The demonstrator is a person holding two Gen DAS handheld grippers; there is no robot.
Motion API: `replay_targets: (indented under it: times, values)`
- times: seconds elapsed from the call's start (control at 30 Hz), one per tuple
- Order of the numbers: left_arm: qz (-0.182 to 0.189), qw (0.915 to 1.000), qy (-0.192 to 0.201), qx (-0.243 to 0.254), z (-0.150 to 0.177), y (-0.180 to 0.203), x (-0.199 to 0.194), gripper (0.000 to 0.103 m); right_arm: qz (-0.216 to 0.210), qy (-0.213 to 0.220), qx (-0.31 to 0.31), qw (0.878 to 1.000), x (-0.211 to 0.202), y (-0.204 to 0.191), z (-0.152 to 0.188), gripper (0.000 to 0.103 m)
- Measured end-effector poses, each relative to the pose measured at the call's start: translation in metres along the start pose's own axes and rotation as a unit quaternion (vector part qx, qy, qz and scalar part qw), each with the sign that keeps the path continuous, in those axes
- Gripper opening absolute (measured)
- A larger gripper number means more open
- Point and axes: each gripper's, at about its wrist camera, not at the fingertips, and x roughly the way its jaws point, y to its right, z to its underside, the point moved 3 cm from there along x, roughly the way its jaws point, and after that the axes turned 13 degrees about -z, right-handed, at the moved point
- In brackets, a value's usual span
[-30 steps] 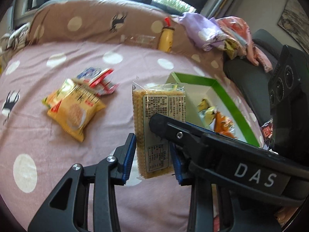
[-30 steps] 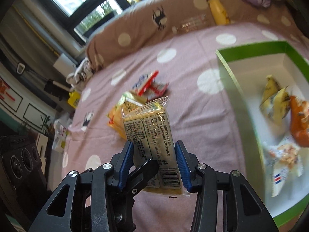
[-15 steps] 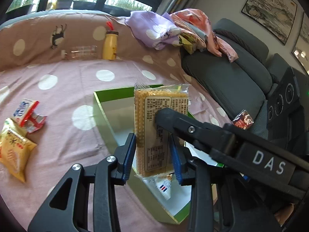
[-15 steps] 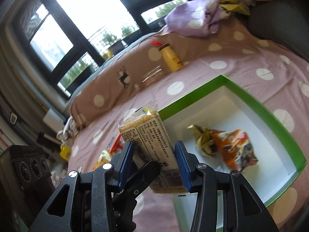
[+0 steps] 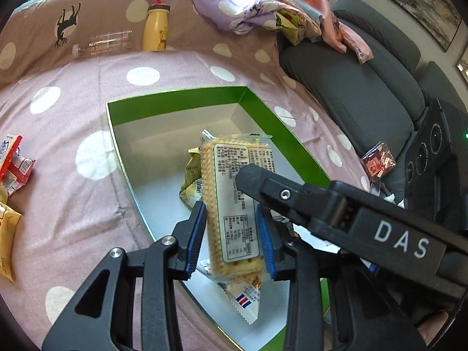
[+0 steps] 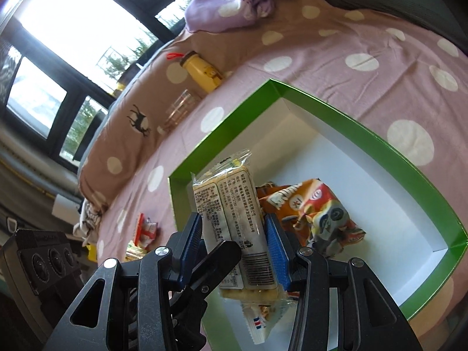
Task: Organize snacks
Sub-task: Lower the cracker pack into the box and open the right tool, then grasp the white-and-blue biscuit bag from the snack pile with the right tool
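Observation:
Both grippers hold one clear pack of yellow crackers (image 5: 231, 204) between them, above the green box with a white inside (image 5: 175, 102). My left gripper (image 5: 231, 234) is shut on the pack's lower part. My right gripper (image 6: 234, 245) is shut on the same cracker pack (image 6: 231, 204), and its black finger (image 5: 263, 181) crosses the left wrist view. In the green box (image 6: 365, 134) lie an orange snack bag (image 6: 316, 213), a yellow packet (image 5: 190, 175) and a white packet with a red-blue mark (image 5: 242, 301).
Red-white packets (image 5: 11, 161) and a yellow-orange bag (image 5: 5, 242) lie on the pink dotted cover left of the box. A yellow bottle (image 5: 155, 29) and a clear bottle (image 5: 102, 44) lie against the brown cushion. A grey sofa (image 5: 351, 87) with piled clothes is to the right.
Both grippers carried the cracker pack from over the pink cover to the right, over the green box, and lower toward its inside. The grip on the pack is unchanged.

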Motion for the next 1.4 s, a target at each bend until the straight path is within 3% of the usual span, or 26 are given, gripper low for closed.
replay_targets:
  times: [0.33, 0.47, 0.57, 0.7, 0.9, 1.03, 1.23, 1.3, 1.4]
  values:
    - [-0.012, 0.9999, 0.005, -0.004, 0.005, -0.003, -0.005, 0.039, 0.023, 0.009, 0.003, 1.0, 0.004, 0.005, -0.001, 0.048]
    - [-0.021, 0.9992, 0.033, -0.013, 0.007, -0.015, -0.028, 0.063, 0.042, 0.029, -0.023, 0.998, -0.001, -0.003, -0.001, 0.059]
    - [-0.028, 0.9972, 0.06, -0.034, 0.011, -0.033, -0.052, 0.082, 0.028, 0.051, -0.044, 0.997, -0.008, -0.014, -0.001, 0.071]
    - [-0.04, 0.9935, 0.082, -0.067, 0.021, -0.069, -0.084, 0.091, 0.022, 0.07, -0.072, 0.995, -0.012, -0.03, 0.002, 0.079]
    - [-0.117, 0.981, 0.099, -0.119, 0.044, -0.13, -0.123, 0.099, 0.032, 0.062, -0.116, 0.991, -0.002, -0.053, 0.011, 0.08]
    - [-0.188, 0.9655, 0.11, -0.142, 0.063, -0.168, -0.141, 0.1, 0.036, 0.068, -0.138, 0.987, 0.004, -0.069, 0.023, 0.08]
    - [-0.199, 0.9569, 0.099, -0.187, 0.092, -0.221, -0.135, 0.102, 0.043, 0.053, -0.186, 0.98, 0.023, -0.092, 0.042, 0.08]
    - [-0.223, 0.9493, 0.071, -0.21, 0.098, -0.237, -0.128, 0.101, 0.04, 0.047, -0.203, 0.977, 0.031, -0.099, 0.05, 0.08]
    - [-0.229, 0.9403, 0.083, -0.238, 0.102, -0.256, -0.135, 0.102, 0.034, 0.026, -0.229, 0.972, 0.045, -0.11, 0.064, 0.08]
